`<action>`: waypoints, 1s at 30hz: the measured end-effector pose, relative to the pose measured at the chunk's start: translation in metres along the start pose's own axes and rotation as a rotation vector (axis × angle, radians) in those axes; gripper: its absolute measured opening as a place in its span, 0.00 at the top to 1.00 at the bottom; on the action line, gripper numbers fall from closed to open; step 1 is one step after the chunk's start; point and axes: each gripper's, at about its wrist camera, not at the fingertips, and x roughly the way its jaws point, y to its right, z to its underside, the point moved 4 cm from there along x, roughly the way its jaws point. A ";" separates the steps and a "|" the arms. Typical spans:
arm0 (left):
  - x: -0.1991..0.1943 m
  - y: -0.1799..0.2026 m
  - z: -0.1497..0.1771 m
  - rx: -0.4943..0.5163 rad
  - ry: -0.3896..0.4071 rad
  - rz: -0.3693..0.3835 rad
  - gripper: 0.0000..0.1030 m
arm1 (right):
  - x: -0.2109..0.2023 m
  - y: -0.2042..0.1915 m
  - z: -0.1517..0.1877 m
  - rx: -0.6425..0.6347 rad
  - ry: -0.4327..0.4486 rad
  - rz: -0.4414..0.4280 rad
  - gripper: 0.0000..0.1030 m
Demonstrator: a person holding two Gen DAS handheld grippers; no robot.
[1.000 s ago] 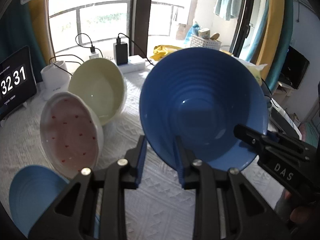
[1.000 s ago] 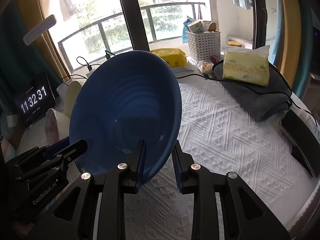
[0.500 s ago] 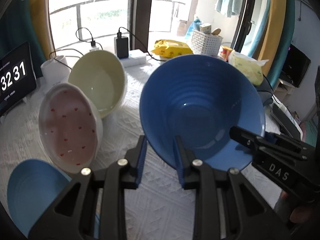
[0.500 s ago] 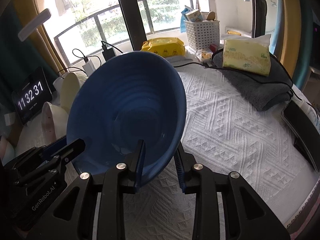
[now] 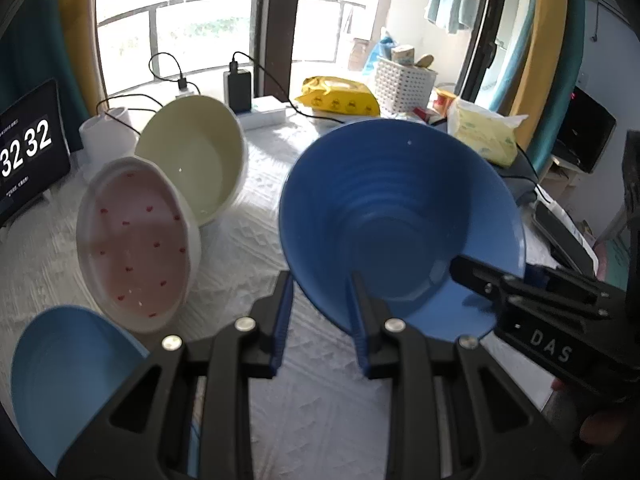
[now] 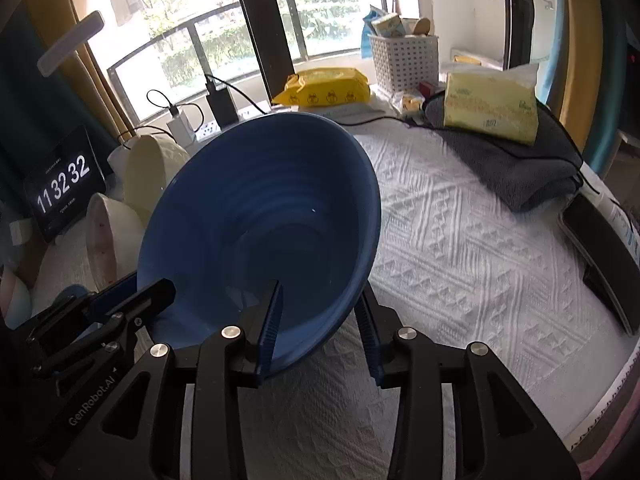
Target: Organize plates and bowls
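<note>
The dark blue bowl (image 5: 400,216) sat tilted at the frame's centre on the white cloth (image 6: 460,240). The left gripper (image 5: 320,312) straddled its near rim; whether it pinched, I cannot tell. The right gripper (image 6: 320,320) had just been opening, its jaws apart around the rim. Best to steady the bowl leftward before fully letting go.

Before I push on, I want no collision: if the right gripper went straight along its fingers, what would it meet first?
The dark blue bowl. Its rim already sits between the right gripper fingers, whose jaws have just been opening, so going on would probably drive them further onto the bowl's wall. How close the pads are is unclear.
</note>
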 end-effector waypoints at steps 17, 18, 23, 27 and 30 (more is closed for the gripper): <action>-0.006 0.002 -0.003 0.006 0.020 0.000 0.73 | 0.007 0.001 0.001 0.000 -0.049 -0.028 0.49; -0.005 0.001 -0.003 0.005 0.019 -0.002 0.73 | 0.006 0.001 0.000 -0.002 -0.038 -0.026 0.49; -0.006 -0.002 -0.005 -0.006 0.017 -0.007 0.72 | -0.005 0.005 -0.006 -0.005 0.020 0.002 0.48; -0.009 -0.002 -0.007 -0.007 0.026 -0.007 0.71 | -0.009 0.007 -0.010 -0.006 0.041 0.012 0.48; -0.013 -0.002 -0.009 -0.009 0.043 -0.005 0.70 | -0.011 0.008 -0.012 -0.004 0.049 0.015 0.48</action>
